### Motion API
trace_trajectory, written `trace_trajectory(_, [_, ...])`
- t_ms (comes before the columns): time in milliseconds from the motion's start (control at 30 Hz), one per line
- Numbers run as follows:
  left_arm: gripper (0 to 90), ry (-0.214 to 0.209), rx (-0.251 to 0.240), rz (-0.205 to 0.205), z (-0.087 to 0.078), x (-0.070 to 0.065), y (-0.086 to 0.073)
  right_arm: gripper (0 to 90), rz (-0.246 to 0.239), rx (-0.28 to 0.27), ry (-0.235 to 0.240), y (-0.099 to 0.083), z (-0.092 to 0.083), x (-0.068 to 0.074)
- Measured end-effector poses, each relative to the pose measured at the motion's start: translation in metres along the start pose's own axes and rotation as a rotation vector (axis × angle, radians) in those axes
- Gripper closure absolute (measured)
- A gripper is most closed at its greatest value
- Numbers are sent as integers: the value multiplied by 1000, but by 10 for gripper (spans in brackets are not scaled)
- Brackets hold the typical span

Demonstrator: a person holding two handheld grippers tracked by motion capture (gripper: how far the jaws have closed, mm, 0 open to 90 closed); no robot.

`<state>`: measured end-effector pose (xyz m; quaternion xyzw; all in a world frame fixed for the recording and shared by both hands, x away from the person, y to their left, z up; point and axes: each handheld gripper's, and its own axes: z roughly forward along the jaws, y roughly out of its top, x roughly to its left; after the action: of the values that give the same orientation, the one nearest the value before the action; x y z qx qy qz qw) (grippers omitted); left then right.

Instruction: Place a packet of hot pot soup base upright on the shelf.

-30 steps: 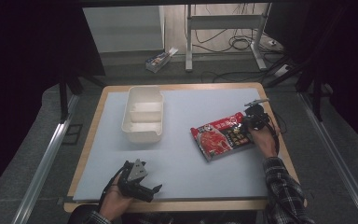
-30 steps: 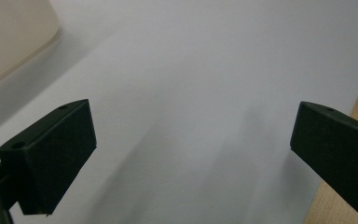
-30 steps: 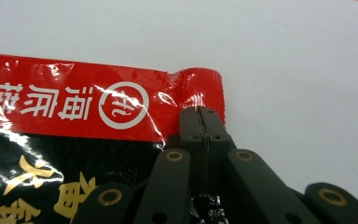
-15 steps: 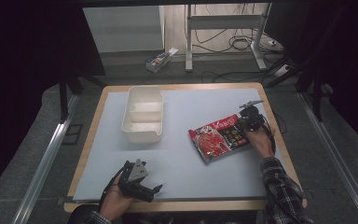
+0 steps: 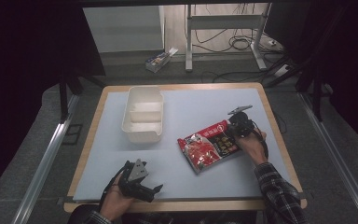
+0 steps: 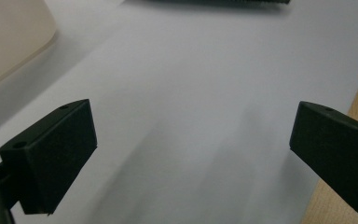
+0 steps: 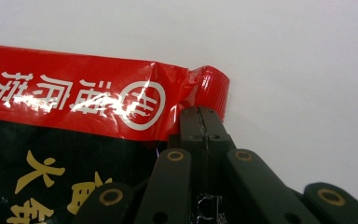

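Note:
A red and black snack packet (image 5: 209, 145) lies on the pale blue mat (image 5: 196, 100), right of centre. My right gripper (image 5: 235, 126) is shut on the packet's far right corner. In the right gripper view the closed jaws (image 7: 204, 119) pinch the crinkled red seam of the packet (image 7: 74, 95). My left gripper (image 5: 154, 189) rests near the table's front edge at the left, pointing right. It is open, and in the left gripper view there is only bare mat between its fingers (image 6: 193, 140).
A white two-compartment container (image 5: 142, 114) stands at the back left of the mat, its corner also seen from the left gripper (image 6: 9, 37). The wooden table rim (image 5: 186, 205) runs along the front. A small box (image 5: 161, 58) lies on the floor beyond.
My right gripper has dragged the packet left and a little nearer across the mat. The left gripper has stayed where it was.

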<state>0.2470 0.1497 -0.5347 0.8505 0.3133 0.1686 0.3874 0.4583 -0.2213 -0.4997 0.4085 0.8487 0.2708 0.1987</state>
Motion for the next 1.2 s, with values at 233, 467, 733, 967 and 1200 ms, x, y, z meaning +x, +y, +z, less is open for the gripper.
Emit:
trace_trajectory(233, [10, -7, -5, -18, 0, 1, 1, 894, -54, -6, 40, -1, -2, 26])
trace_trajectory(467, [11, 8, -1, -32, 1, 3, 3, 893, -102, -10, 59, -1, -4, 40])
trace_trajectory(733, [28, 10, -2, -36, 5, 7, 11, 672, -97, -85, 69, -11, -18, 27])
trace_trajectory(967, [73, 3, -16, 5, 13, 4, 24, 454, -82, -119, 79, -20, -32, 28])
trace_trajectory(1200, [154, -26, -41, 0, 17, 6, 32, 301, -82, -125, 100, -27, -44, 31])
